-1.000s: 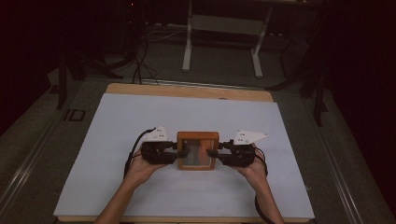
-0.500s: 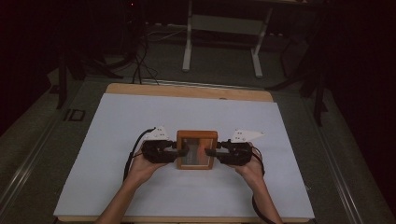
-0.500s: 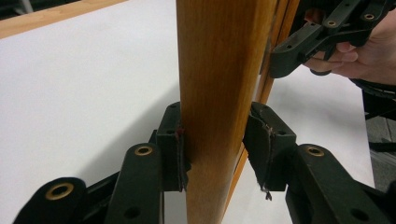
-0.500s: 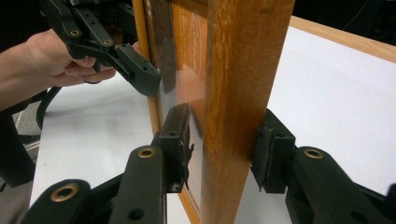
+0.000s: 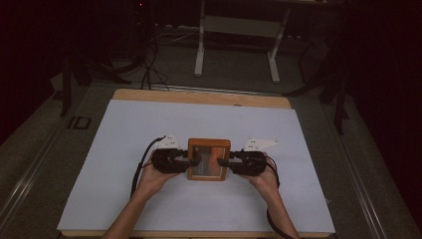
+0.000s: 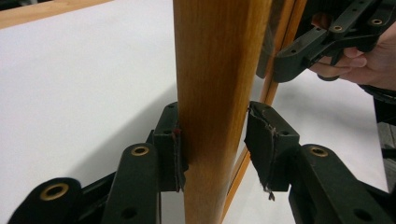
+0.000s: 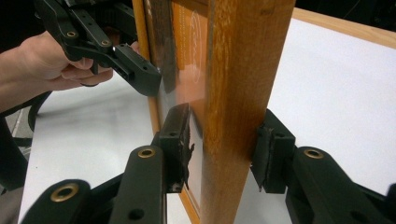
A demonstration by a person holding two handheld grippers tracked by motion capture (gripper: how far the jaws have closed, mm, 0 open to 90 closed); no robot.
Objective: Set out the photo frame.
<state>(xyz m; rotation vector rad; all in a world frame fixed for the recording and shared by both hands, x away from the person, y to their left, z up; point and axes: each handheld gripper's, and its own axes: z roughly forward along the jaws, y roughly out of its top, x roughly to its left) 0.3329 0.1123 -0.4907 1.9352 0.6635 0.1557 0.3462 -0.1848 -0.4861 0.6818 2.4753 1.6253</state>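
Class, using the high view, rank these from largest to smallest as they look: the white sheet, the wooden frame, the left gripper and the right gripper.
1. White sheet
2. Wooden frame
3. Left gripper and right gripper: they look alike, so no ranking between them.

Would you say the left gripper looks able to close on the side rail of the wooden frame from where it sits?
Probably yes. The left gripper already straddles the wooden frame, one pad touching and the other just clear; its jaws have just been opening. Nothing blocks them; the right gripper holds the opposite rail.
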